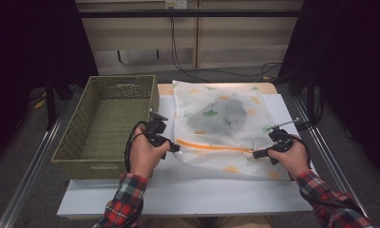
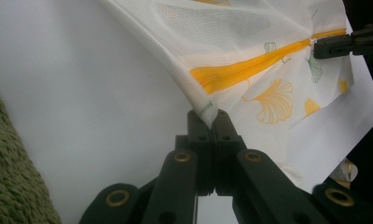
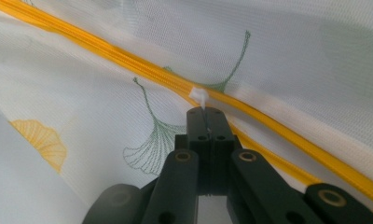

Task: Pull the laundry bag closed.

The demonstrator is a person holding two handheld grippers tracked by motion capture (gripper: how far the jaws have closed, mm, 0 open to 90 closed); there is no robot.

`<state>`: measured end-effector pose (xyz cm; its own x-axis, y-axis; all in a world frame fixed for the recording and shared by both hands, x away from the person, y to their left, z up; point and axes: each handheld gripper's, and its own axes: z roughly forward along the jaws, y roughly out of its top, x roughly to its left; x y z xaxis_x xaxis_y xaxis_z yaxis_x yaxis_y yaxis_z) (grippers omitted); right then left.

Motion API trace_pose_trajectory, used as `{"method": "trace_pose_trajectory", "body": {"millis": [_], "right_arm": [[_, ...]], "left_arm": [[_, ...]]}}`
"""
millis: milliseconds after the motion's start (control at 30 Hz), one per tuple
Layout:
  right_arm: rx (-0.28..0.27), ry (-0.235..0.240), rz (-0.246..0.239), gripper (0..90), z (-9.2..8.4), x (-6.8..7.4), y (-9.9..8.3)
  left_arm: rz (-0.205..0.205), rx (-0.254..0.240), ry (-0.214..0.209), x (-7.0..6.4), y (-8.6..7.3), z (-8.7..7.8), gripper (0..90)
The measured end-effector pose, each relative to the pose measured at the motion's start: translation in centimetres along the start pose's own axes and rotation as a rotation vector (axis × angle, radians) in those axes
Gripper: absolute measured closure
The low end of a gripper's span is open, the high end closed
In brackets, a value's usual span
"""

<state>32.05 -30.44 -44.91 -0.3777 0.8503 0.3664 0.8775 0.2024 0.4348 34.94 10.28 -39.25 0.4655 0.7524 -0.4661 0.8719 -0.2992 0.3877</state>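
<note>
**A:** Panel one, the high view. What do I mark first?

**B:** I mark the mesh bag (image 1: 221, 128), white with a leaf print and a dark bundle inside, lying flat on the white sheet (image 1: 178, 194) between my two hands. The left gripper (image 1: 171, 147) sits at the bag's near left corner; the right gripper (image 1: 257, 153) sits at its near right edge, at the end of the orange zipper (image 1: 212, 146). The wicker basket (image 1: 107, 121) stands just beyond and to the outside of my left hand (image 1: 144, 156).

**A:** And the left gripper's state?

**B:** In the left gripper view I see it clenched on the bag (image 2: 250, 51): the two black jaws meet, and a corner of mesh fabric is pinched between their tips, rising away from them. The zipper (image 2: 250, 67) starts just above that pinched corner and runs up to the far side, where my other gripper (image 2: 336, 45) meets it. The basket's rim (image 2: 12, 186) lies low beside the jaws.

**A:** The right one?

**B:** In the right gripper view, I see it closed as well, gripping the small white zipper pull (image 3: 199, 96), which stands directly ahead of the jaw tips. The orange zipper (image 3: 105, 51) crosses the mesh slantwise just beyond the tips, and a green leaf outline (image 3: 149, 147) is printed beside the jaws.

**A:** Is the bag lifted?

**B:** At the left corner the fabric is drawn up off the sheet; elsewhere it rests flat.
</note>
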Motion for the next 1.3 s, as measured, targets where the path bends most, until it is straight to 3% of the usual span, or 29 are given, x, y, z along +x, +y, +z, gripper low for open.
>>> {"method": "trace_pose_trajectory", "body": {"millis": [367,833,967,1300], "right_arm": [[-0.023,-0.016,0.016,90.0,-1.0,-1.2,-0.6],[-0.043,-0.038,0.053,90.0,-2.2,-2.5,-1.3],[-0.047,-0.043,0.06,90.0,-2.5,-2.9,-1.5],[-0.047,-0.057,0.078,90.0,-3.2,-3.6,-2.0]], "left_arm": [[-0.024,-0.003,-0.009,0.0,-0.2,0.0,89.1],[-0.025,0.003,-0.007,0.2,-0.3,-0.1,89.1],[-0.045,-0.002,-0.007,0.3,-0.4,-0.2,89.1],[-0.034,0.002,0.001,0.4,-0.4,-0.3,89.1]]}}
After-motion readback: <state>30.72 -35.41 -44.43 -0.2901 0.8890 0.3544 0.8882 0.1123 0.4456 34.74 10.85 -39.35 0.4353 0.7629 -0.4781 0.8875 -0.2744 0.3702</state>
